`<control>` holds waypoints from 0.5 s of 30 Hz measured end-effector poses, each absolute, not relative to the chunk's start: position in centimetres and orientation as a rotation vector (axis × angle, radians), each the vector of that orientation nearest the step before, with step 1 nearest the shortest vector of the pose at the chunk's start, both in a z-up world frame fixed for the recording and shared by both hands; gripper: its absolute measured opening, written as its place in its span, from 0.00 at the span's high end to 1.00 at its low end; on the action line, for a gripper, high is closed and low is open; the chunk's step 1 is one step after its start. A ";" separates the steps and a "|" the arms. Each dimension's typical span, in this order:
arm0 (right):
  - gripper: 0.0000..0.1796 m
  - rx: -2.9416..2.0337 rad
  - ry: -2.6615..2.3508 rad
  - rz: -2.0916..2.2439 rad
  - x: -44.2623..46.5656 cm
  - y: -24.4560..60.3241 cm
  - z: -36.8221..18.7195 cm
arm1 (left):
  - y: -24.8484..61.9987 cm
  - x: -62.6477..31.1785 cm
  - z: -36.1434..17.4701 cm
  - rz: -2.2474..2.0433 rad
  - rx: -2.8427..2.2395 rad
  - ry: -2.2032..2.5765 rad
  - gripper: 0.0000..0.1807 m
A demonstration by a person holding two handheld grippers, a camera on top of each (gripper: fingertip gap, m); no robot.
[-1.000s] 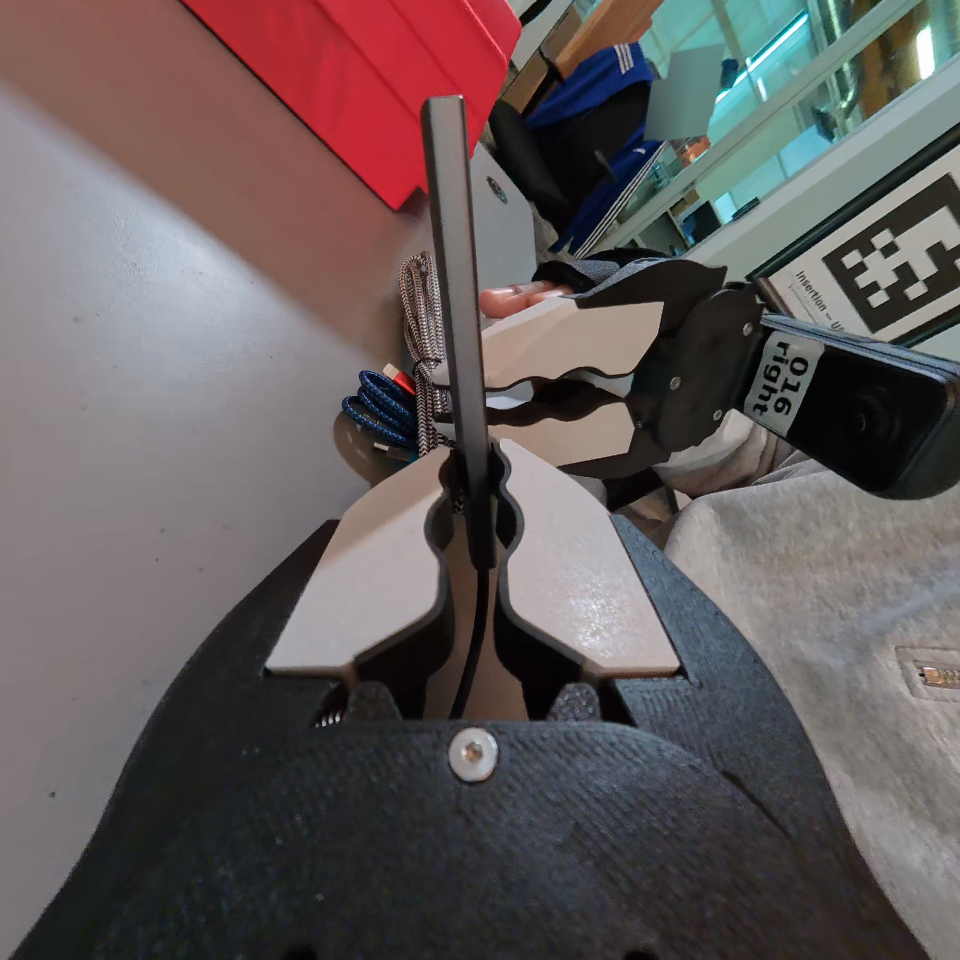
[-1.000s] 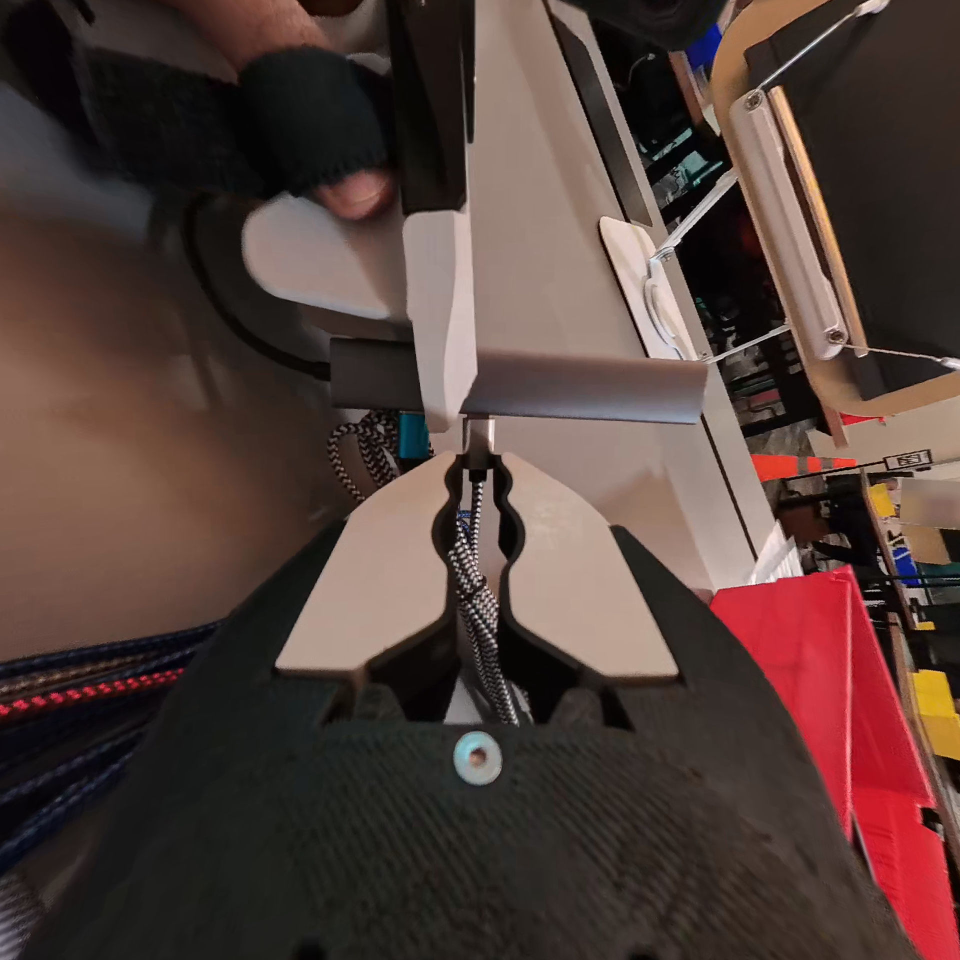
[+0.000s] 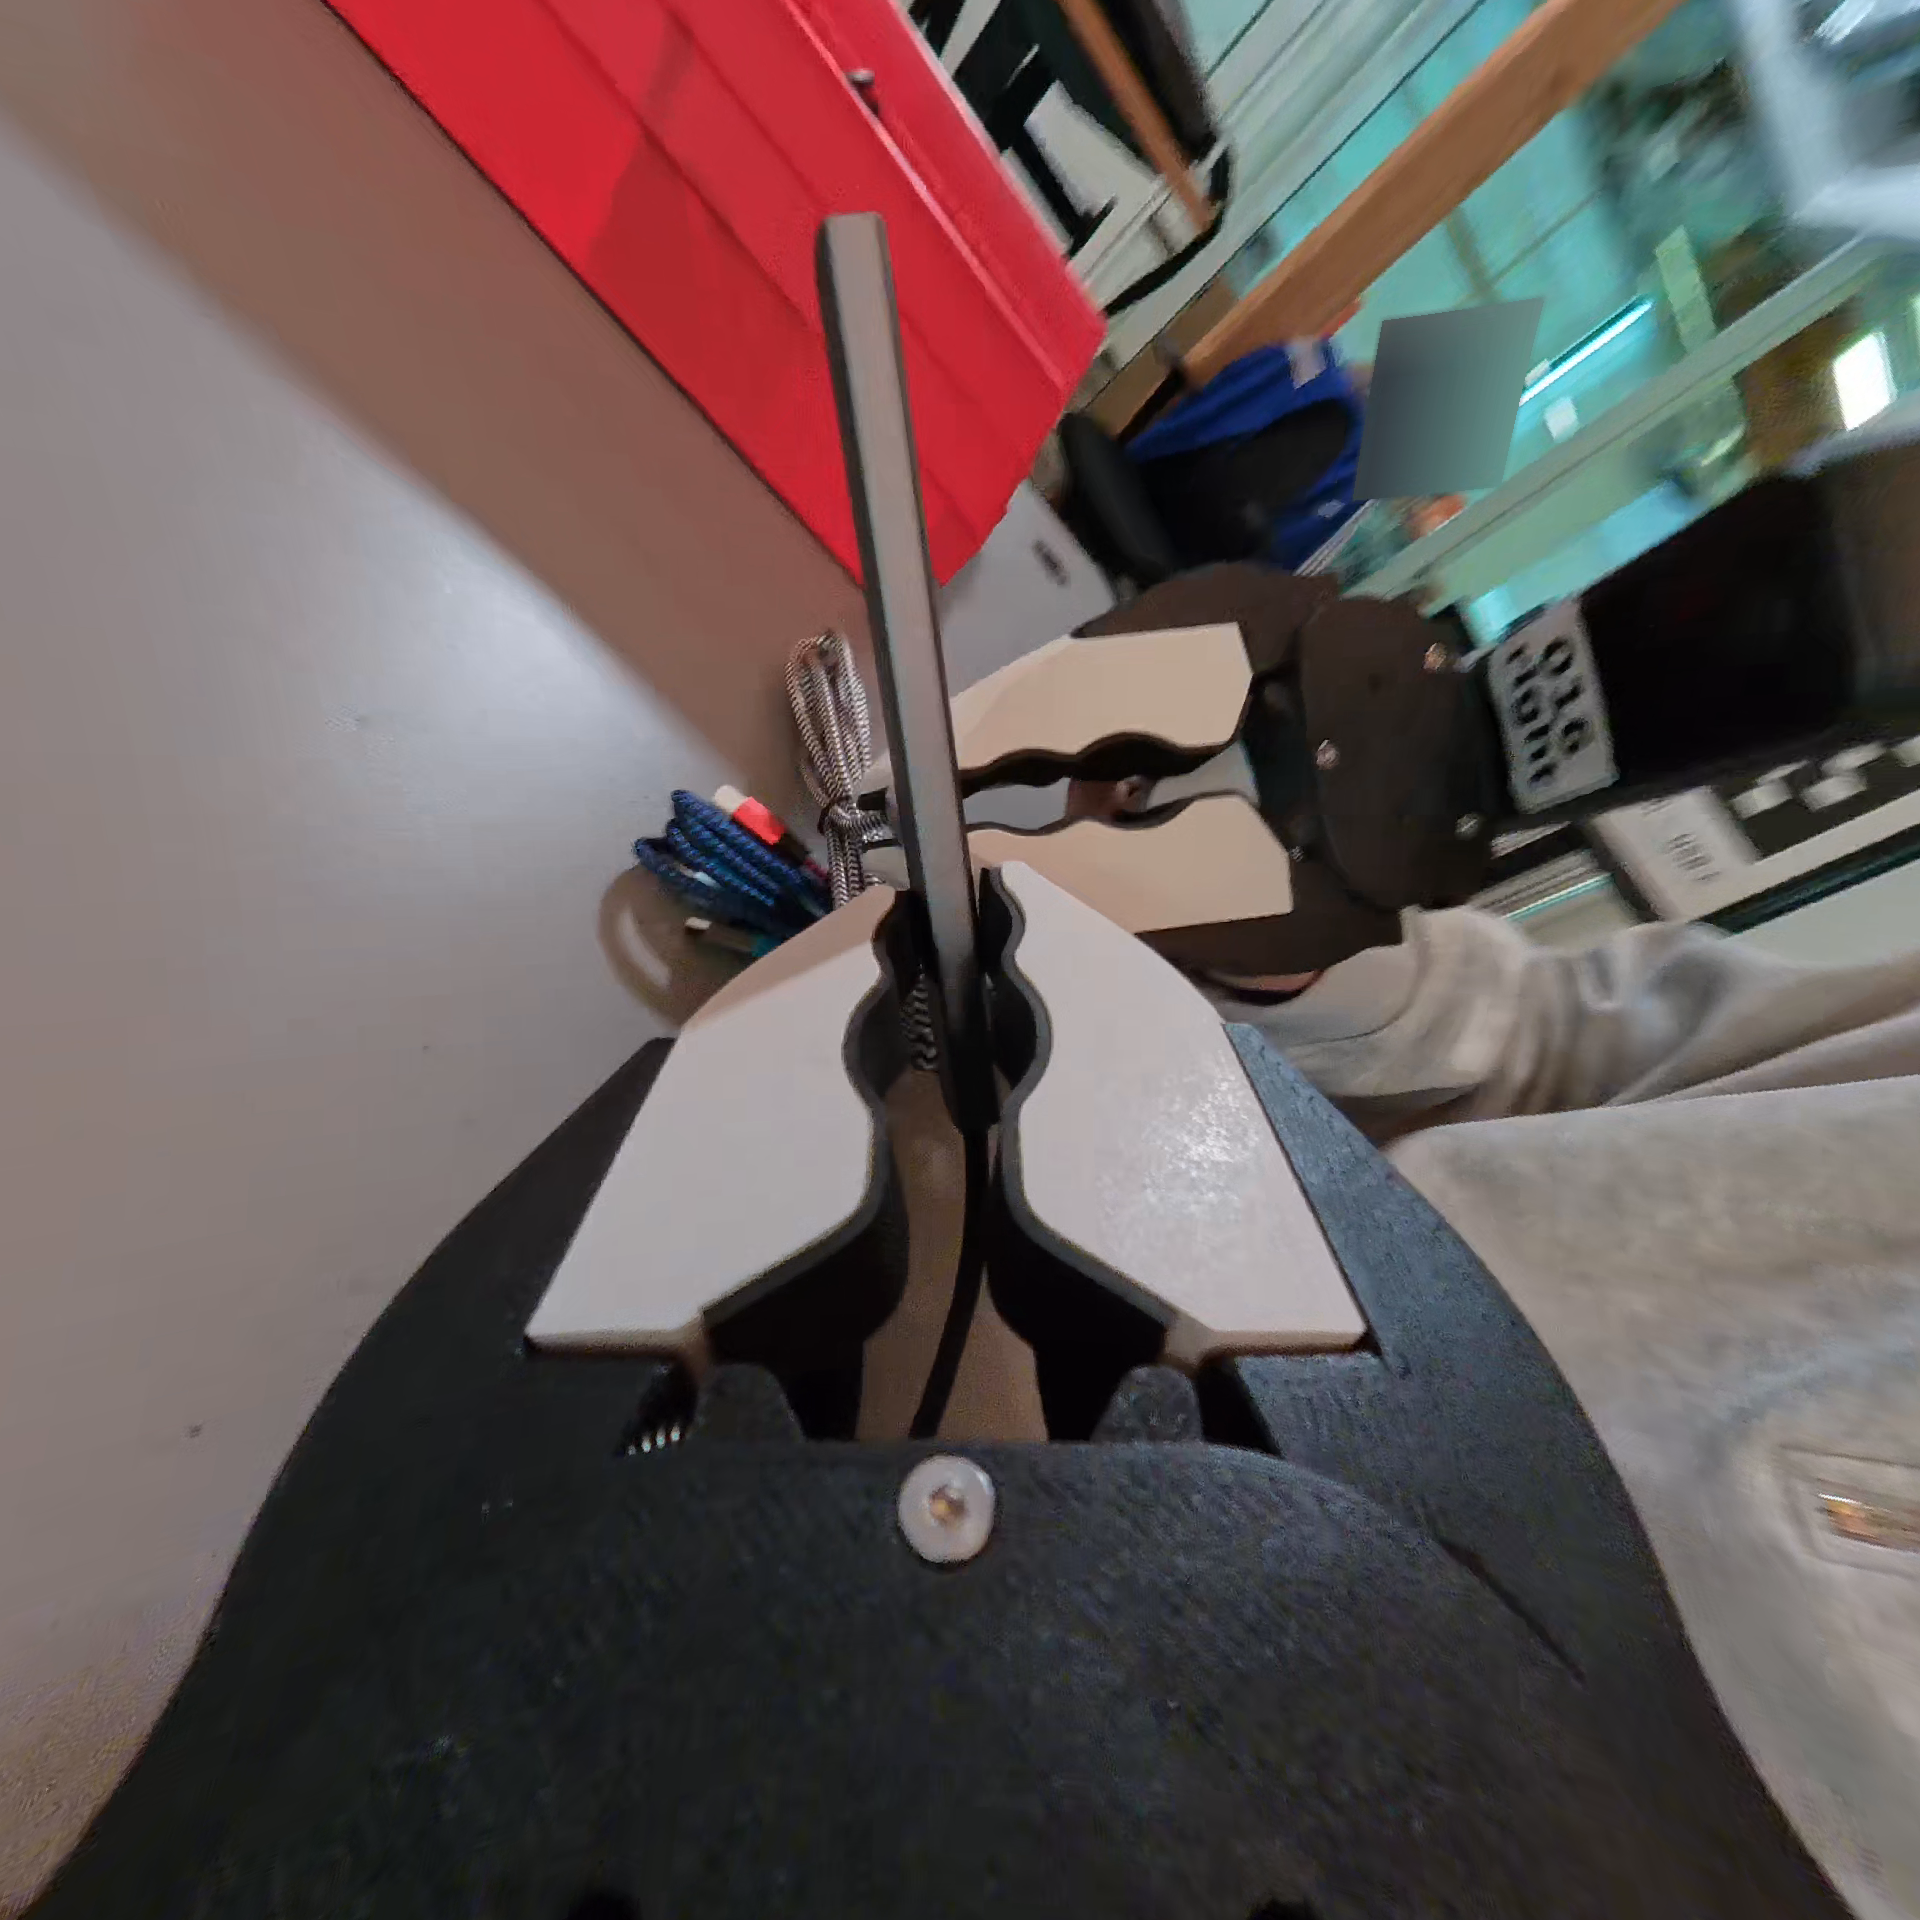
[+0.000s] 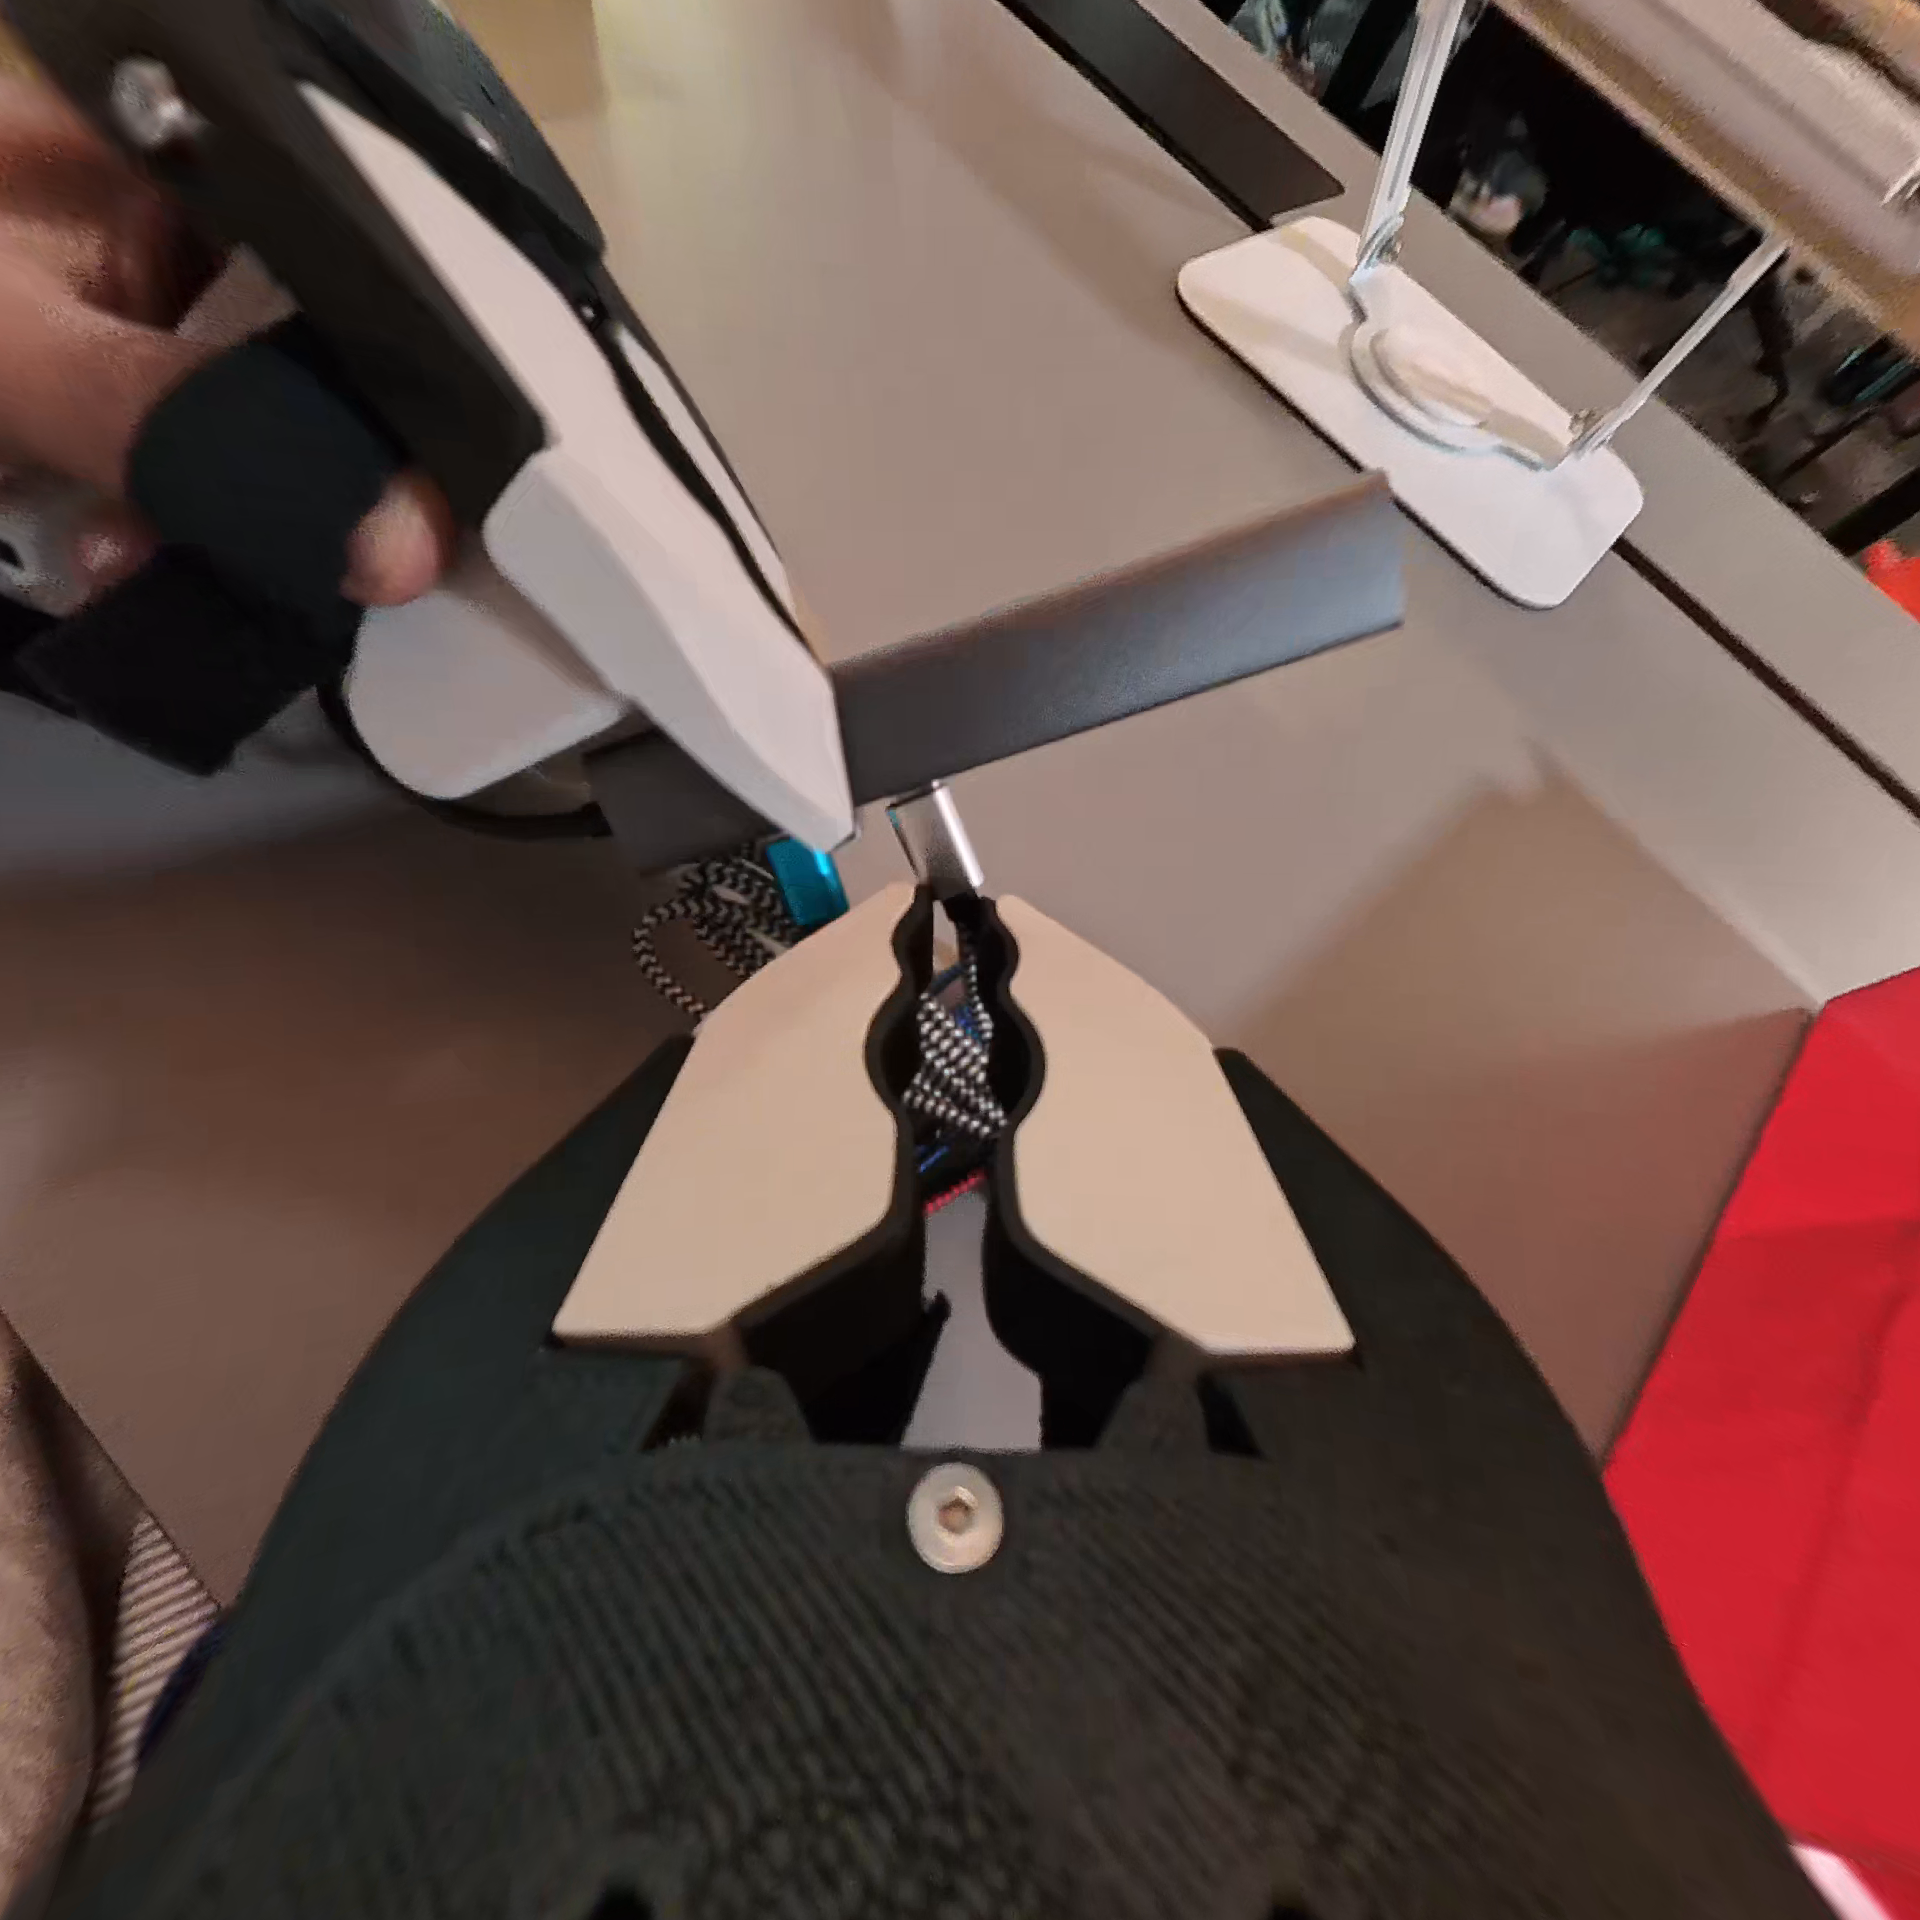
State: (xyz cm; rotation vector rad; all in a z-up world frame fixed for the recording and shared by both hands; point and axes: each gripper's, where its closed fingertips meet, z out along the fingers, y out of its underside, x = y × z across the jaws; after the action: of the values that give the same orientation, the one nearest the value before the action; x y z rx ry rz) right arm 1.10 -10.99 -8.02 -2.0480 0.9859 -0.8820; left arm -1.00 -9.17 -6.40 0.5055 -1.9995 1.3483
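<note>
At frame centre, the left gripper [image 3: 940,935] is clamped on a thin dark bar [image 3: 894,582] that stands up edge-on. The right gripper [image 4: 951,914] pinches a braided cable [image 4: 951,1070] just behind its silver plug [image 4: 935,831], whose tip touches the bar's lower edge. Blue cables [image 3: 717,862] lie on the table [image 3: 260,675] behind, a red box [image 3: 748,239] at upper left.
</note>
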 end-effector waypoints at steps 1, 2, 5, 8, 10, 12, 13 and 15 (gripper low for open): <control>0.95 -2.056 0.959 -0.906 1.0 -10.9 -7.7 | -9.0 -0.9 -6.1 1.343 0.523 -1.935 0.91; 0.97 -2.066 0.934 -0.936 0.9 -11.0 -7.4 | -8.8 -0.7 -5.9 1.342 0.541 -1.877 0.92; 0.97 -2.071 0.896 -0.939 0.3 -10.6 -7.5 | -8.6 -0.4 -6.1 1.320 0.549 -1.834 0.92; 0.98 -2.090 0.868 -0.942 0.0 -10.4 -7.3 | -8.6 -0.2 -5.7 1.325 0.561 -1.772 0.92; 0.98 -2.081 0.862 -0.915 -0.3 -10.3 -7.2 | -8.7 0.0 -5.9 1.316 0.584 -1.741 0.93; 0.98 -2.103 0.875 -0.883 -0.6 -10.1 -7.9 | -8.7 0.0 -6.5 1.288 0.605 -1.740 0.93; 0.98 -2.123 0.864 -0.893 -0.7 -10.1 -8.1 | -8.7 0.0 -6.7 1.283 0.615 -1.727 0.93; 0.98 -2.151 0.848 -0.922 -1.0 -10.2 -8.1 | -8.9 -0.1 -6.7 1.278 0.617 -1.714 0.93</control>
State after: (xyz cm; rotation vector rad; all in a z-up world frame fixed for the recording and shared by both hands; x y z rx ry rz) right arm -1.02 -10.18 -8.07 -2.1510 0.8479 -0.9220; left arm -0.12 -8.91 -6.70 0.6168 -1.7145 1.2777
